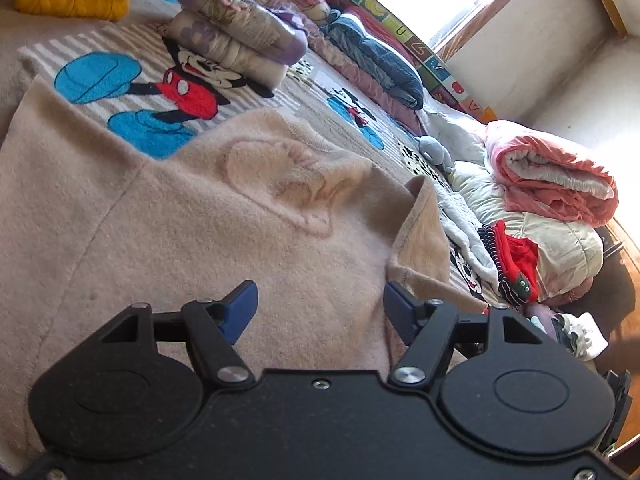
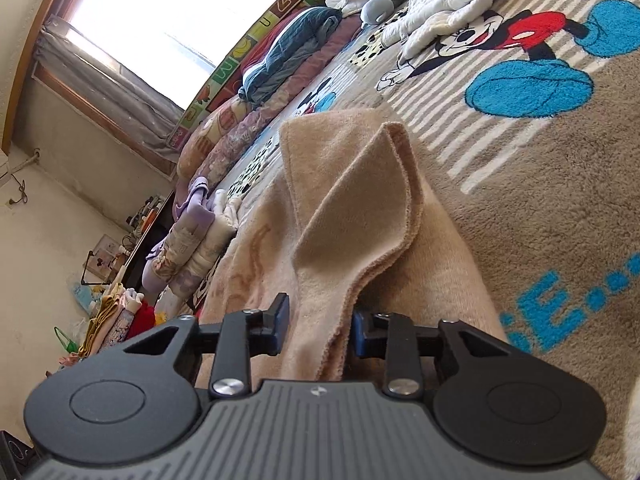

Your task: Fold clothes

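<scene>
beige garment (image 1: 200, 216) lies flat, sleeve (image 2: 360, 208) folded across it.

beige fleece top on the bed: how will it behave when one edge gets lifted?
Probably floppy: the beige fleece top already folds and drapes where the right tongs have its edge between them. Likely light for its size, being thin at the hems. Its fuzzy nap on the plush bed cover suggests it drags rather than slides.
</scene>
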Available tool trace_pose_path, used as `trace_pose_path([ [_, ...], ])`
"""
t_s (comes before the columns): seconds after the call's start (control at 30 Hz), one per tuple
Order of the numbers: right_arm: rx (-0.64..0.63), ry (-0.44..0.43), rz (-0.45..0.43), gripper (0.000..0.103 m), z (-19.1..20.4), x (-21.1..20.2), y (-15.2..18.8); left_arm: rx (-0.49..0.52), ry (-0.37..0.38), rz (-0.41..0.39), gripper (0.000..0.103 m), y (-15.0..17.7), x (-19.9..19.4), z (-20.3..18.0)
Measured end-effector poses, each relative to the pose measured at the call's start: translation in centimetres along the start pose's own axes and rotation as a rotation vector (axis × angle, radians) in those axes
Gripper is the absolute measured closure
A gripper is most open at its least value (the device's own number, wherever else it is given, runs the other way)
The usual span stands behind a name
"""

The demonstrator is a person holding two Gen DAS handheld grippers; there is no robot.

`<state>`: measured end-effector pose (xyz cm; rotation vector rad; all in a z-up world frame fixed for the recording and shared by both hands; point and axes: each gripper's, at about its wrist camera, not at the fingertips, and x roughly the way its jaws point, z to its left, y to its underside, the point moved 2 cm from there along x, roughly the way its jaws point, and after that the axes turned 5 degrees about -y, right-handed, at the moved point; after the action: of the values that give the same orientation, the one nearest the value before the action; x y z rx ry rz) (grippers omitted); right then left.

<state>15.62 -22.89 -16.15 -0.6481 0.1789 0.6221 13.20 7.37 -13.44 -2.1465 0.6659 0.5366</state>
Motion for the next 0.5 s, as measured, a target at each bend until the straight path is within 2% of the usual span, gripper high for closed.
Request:
trace_pose_path([
  [0.03, -0.008, -0.009, 0.003, 0.084, 0.0, 0.2, -0.1, -0.015, 0.0, 0.008, 0.034, -0.1, 0.1, 0.4],
  [0.17, -0.022, -0.047, 0.006, 0.094, 0.0, 0.2, -0.6, -0.042, 0.003, 0.022, 0.034, -0.2, 0.2, 1.0],
  [0.33, 0.011, -0.064, -0.037, 0.095, -0.6, -1.4, -2.5, -0.048, 0.003, 0.028, 0.034, -0.1, 0.1, 1.0],
  [0.5, -0.008, -0.061, -0.099, 0.095, -1.6, -4.6, -5.9, -0.046, 0.009, 0.034, 0.034, 0.1, 0.1, 0.8],
])
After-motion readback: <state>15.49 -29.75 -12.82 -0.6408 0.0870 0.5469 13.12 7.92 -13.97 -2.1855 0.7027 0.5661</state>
